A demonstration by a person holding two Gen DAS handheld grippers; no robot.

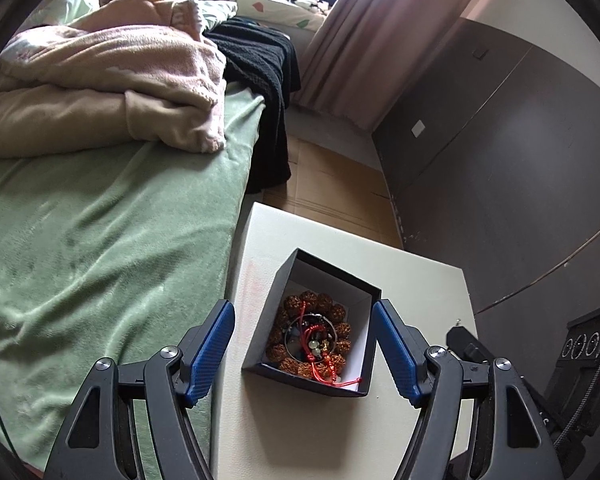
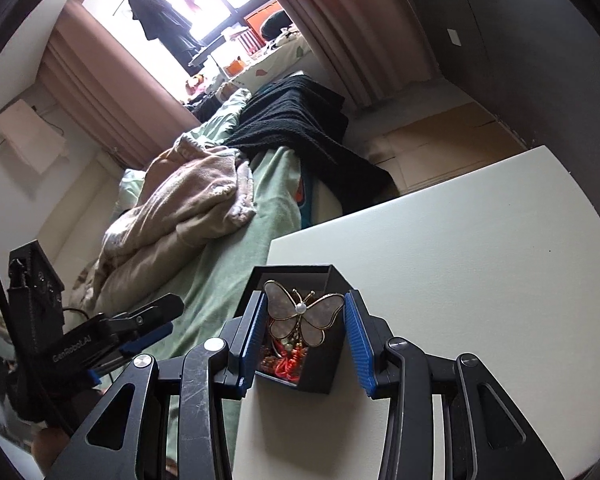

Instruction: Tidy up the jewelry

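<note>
Left wrist view: the left hand-held gripper [image 1: 303, 354] stands wide open in the lower centre of the frame, its blue pads [image 1: 212, 354] on either side of a black jewelry box [image 1: 280, 280] and apart from its walls. The box rests on the white bench [image 1: 416, 296], near the edge that runs along the bed [image 1: 100, 240]. Its long axis runs from the lower centre toward the upper centre of the frame, one corner pointing away from the camera. On its white floor lies a brown beaded bracelet [image 1: 332, 308] curled into a ring, with a red cord bracelet [image 1: 320, 372] across it; the cord's end drapes over the near wall.

Right wrist view: the right hand-held gripper [image 2: 305, 338] holds a butterfly brooch [image 2: 302, 314] between its blue pads [image 2: 358, 344], one wingtip against each pad. The brooch stands upright with its wingspan, the long axis, lying left to right in the frame and its antennae pointing to the top. It sits directly above the open box, in the lower centre. The left hand-held gripper appears at the lower left of this frame, beside the box over the bed's edge.

A pink blanket [image 1: 112, 76] and a black knit garment [image 1: 260, 64] lie on the bed's green cover in the upper left.
</note>
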